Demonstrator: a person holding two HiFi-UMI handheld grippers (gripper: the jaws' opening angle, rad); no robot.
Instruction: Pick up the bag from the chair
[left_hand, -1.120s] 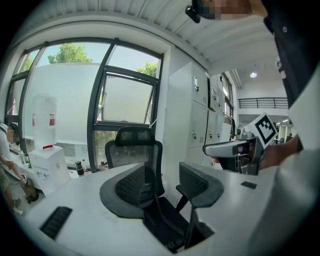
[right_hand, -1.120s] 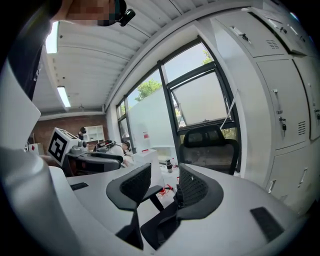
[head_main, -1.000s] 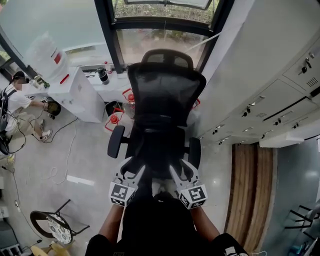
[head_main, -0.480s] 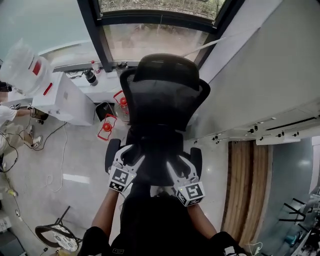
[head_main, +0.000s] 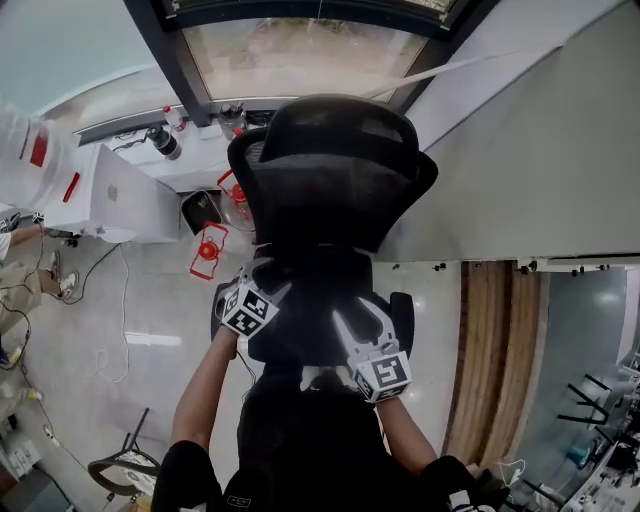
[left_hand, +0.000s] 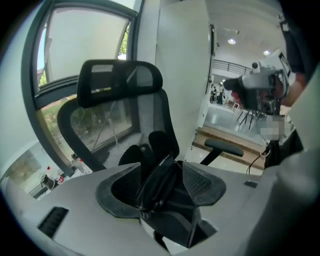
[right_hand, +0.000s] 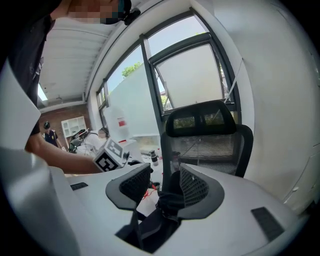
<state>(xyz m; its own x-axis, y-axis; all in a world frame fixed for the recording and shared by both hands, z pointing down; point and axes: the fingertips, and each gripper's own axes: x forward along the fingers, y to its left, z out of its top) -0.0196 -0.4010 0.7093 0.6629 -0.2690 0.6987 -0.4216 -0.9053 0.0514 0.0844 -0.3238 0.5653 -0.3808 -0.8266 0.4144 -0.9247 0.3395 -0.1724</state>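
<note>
The left gripper (head_main: 262, 283) has its jaws spread wide, having just been opening, and the black bag (left_hand: 157, 182) stands between them, not pinched. The right gripper (head_main: 362, 322) is parted too, with bag fabric in the gap and no squeeze that I can see. The bag rests on the seat of the chair (head_main: 330, 170), about mid-seat, in front of the backrest. I'd say the reach is done; gripping and lifting are left.
</note>
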